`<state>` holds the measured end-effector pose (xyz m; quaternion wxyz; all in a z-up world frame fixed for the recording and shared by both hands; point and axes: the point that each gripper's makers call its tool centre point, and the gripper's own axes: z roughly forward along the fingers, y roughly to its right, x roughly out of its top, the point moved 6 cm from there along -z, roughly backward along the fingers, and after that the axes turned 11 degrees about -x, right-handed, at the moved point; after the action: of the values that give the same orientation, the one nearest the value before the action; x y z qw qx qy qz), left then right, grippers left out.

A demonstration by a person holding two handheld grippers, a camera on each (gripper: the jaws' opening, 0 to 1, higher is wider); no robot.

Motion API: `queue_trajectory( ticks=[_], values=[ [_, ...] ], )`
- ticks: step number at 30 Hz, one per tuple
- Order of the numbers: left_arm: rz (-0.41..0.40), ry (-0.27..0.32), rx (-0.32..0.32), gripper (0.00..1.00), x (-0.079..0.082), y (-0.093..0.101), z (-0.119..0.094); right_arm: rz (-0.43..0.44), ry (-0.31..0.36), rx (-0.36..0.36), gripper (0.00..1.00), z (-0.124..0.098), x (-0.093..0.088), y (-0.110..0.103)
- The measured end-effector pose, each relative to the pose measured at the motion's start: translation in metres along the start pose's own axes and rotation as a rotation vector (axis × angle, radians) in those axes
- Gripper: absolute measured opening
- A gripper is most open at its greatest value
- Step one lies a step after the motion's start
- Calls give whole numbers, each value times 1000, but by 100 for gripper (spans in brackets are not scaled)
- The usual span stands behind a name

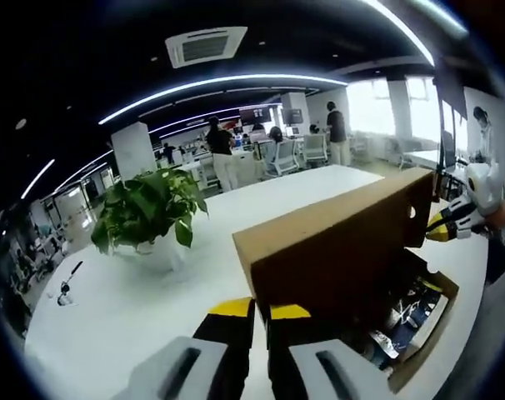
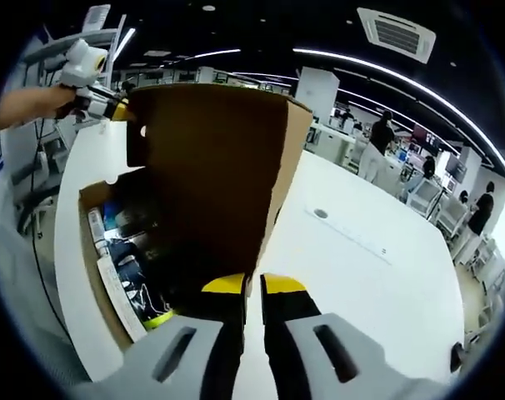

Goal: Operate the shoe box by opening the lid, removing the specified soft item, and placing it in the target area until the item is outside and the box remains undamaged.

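Note:
The brown cardboard shoe box (image 1: 421, 350) lies on a white table with its lid (image 1: 336, 250) raised upright. My left gripper (image 1: 261, 310) is shut on one side edge of the lid. My right gripper (image 1: 440, 225) pinches the opposite edge. In the right gripper view the lid (image 2: 211, 167) rises ahead, with my right gripper (image 2: 252, 285) shut on its near edge and my left gripper (image 2: 117, 108), held by a hand, at the far edge. Dark contents (image 2: 127, 242) with blue and yellow parts lie in the box (image 2: 111, 185); no soft item stands out.
A leafy green plant (image 1: 144, 208) in a white pot stands on the white table (image 1: 136, 325) left of the box. A small dark object (image 1: 67, 285) lies near the table's left edge. Desks, chairs and several people fill the office behind.

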<state>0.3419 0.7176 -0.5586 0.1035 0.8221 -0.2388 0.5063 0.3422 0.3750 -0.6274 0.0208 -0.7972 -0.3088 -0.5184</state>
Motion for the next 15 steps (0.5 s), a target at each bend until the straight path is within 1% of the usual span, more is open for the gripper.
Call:
queue_trajectory(
  ticks=[5,7,10,15],
  values=[
    [-7,7,-2,4,2,-4,4,9,-25,0,4,12,-2,0],
    [-10,10,-4,4,2,-5,6,18,-22,3,2,14,0,0],
    [-10,10,-6,4,3,-6,8,19,-26,2,2,16,1,-2],
    [-8,5,-5,5,3,-8,13,16,-29,-10,1,18,0,2]
  ],
)
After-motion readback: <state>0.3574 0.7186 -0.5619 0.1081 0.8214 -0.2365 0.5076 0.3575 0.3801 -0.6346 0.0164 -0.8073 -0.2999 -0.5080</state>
